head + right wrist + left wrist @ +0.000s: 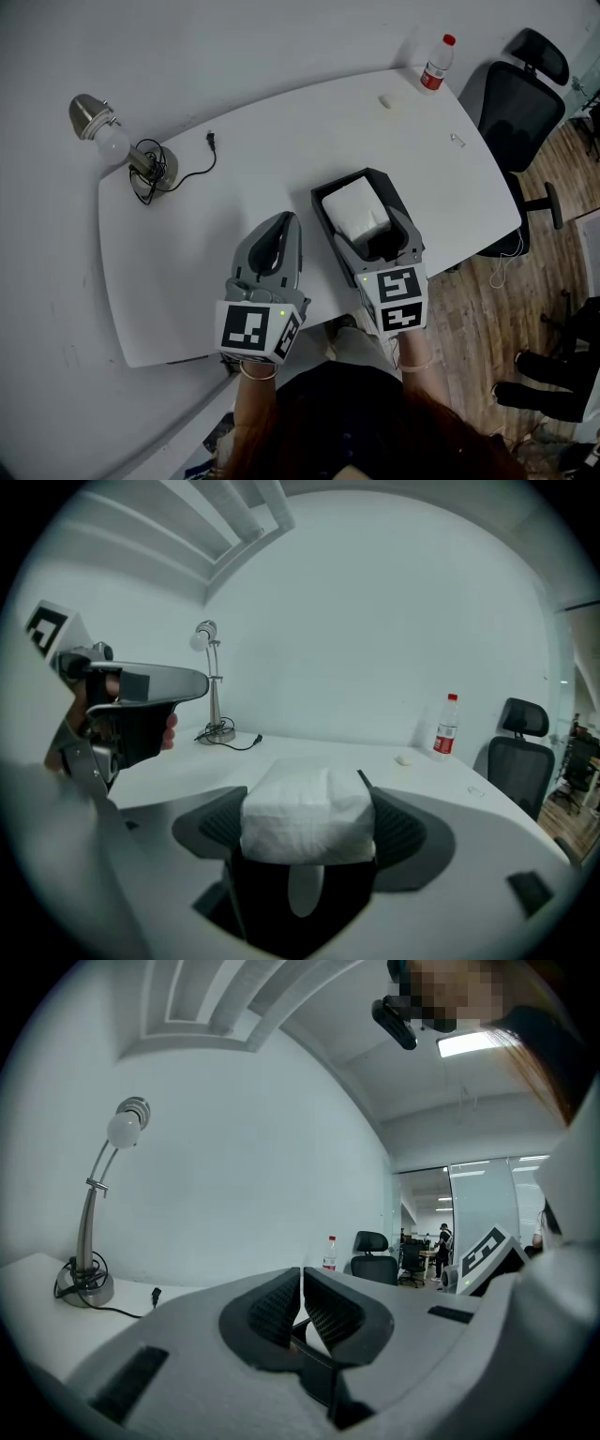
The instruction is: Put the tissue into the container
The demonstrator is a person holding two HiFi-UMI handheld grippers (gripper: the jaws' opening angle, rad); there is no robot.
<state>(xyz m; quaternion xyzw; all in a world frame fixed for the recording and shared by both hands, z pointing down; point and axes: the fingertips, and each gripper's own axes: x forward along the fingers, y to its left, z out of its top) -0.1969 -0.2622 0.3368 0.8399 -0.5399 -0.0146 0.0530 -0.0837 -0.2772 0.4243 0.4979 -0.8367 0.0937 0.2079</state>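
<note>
A folded white tissue (354,208) (305,813) is pinched between the jaws of my right gripper (370,231) (307,819), which is shut on it. In the head view the tissue sits over the open black container (322,214) on the white table (281,141). I cannot tell whether it rests inside or hangs just above. My left gripper (280,228) (301,1294) hovers to the left of the container, its jaws shut with nothing between them. It also shows at the left of the right gripper view as the left gripper (131,705), held by a hand.
A desk lamp (112,141) (94,1204) (214,686) with a coiled cord stands at the table's far left. A water bottle (436,64) (445,726) and a small white object (386,101) sit at the far right. An office chair (520,112) stands beside the table's right edge.
</note>
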